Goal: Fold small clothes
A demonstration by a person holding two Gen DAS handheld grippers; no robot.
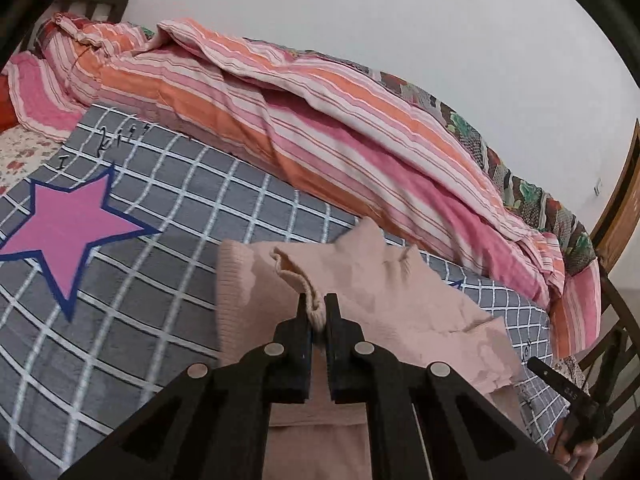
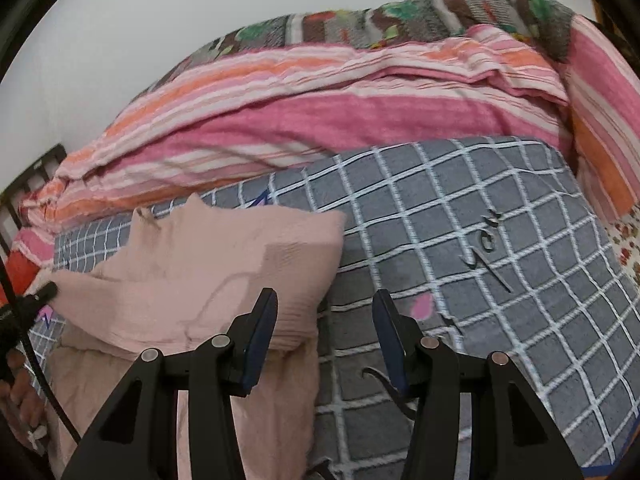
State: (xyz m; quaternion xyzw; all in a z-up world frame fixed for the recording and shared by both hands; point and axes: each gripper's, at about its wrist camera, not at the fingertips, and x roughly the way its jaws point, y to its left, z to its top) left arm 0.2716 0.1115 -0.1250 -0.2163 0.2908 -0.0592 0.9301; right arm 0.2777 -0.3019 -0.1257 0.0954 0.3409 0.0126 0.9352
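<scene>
left wrist: pink garment [image 1: 380,280] between closed jaws

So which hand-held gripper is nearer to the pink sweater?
Left. The left hand-held gripper is shut on the pink sweater; the right hand-held gripper is open beside its edge.

Left gripper [image 1: 319,306]: jaws are being held nearly together, a ribbed fold of the pink garment [image 1: 380,280] being pinched between the fingertips. Right gripper [image 2: 326,306]: jaws are being held wide apart, nothing being gripped between them; the left finger [image 2: 262,320] is being seen over the garment's edge.
</scene>
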